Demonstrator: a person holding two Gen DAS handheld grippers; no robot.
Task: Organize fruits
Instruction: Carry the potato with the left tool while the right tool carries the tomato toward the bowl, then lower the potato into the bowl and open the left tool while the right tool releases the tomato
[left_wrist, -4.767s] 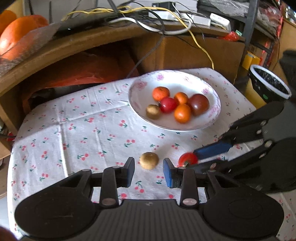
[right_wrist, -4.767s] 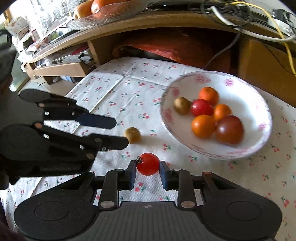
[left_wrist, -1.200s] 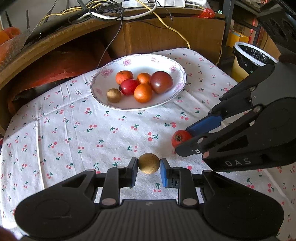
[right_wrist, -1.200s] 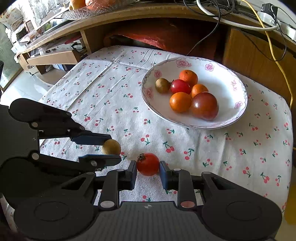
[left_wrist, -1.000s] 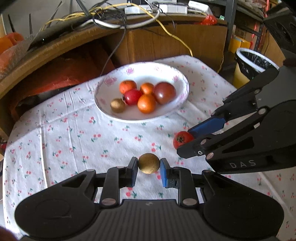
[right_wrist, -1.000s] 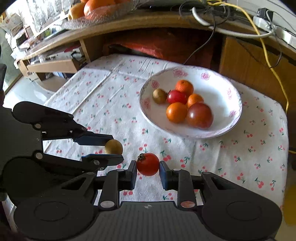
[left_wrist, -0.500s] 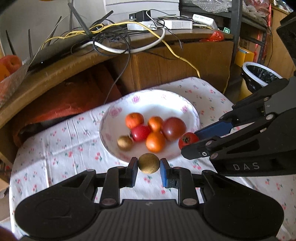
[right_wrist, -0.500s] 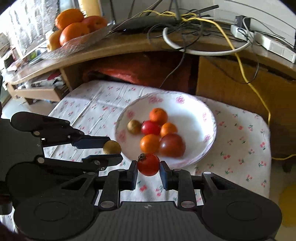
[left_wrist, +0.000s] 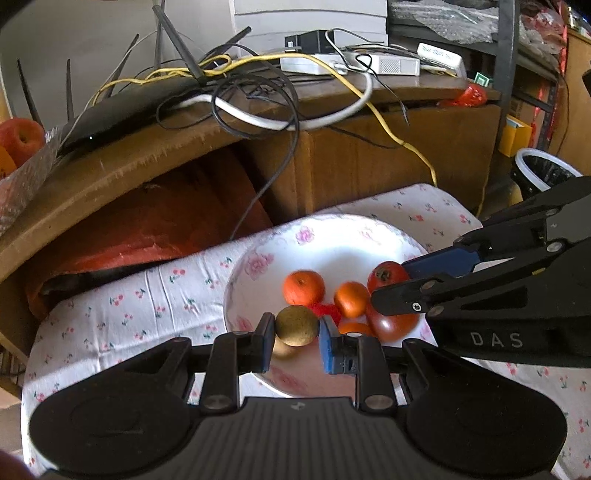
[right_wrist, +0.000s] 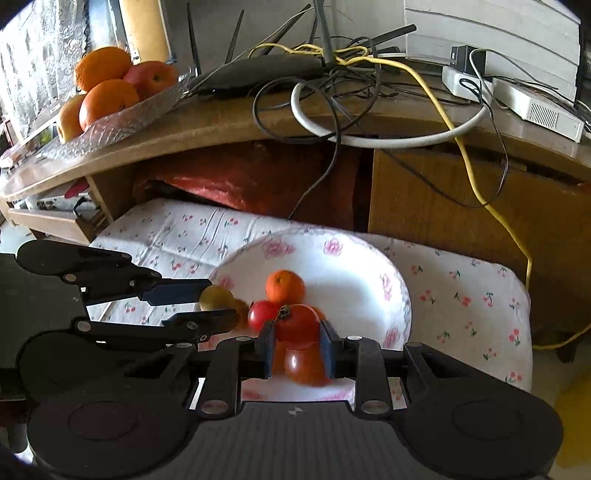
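My left gripper (left_wrist: 297, 338) is shut on a small brown round fruit (left_wrist: 297, 325) and holds it over the near side of the white flowered bowl (left_wrist: 332, 236). My right gripper (right_wrist: 297, 341) is shut on a red tomato (right_wrist: 297, 323), also above the bowl (right_wrist: 354, 258). In the left wrist view the right gripper (left_wrist: 397, 280) enters from the right with the tomato (left_wrist: 386, 275). The bowl holds several fruits: an orange mandarin (left_wrist: 303, 287), another orange one (left_wrist: 351, 298), a dark red tomato (left_wrist: 391, 323). The left gripper (right_wrist: 218, 306) shows at left in the right wrist view.
The bowl sits on a cherry-print tablecloth (left_wrist: 147, 295). Behind it a wooden shelf (right_wrist: 221, 122) carries a router, tangled cables and a tray of oranges and apples (right_wrist: 107, 88). A red cushion (right_wrist: 258, 177) lies under the shelf. A lined bin (left_wrist: 543, 173) stands at right.
Both grippers closed on their fruits and lifted them off the cloth, then carried them forward. They now hang over the bowl instead of in front of it.
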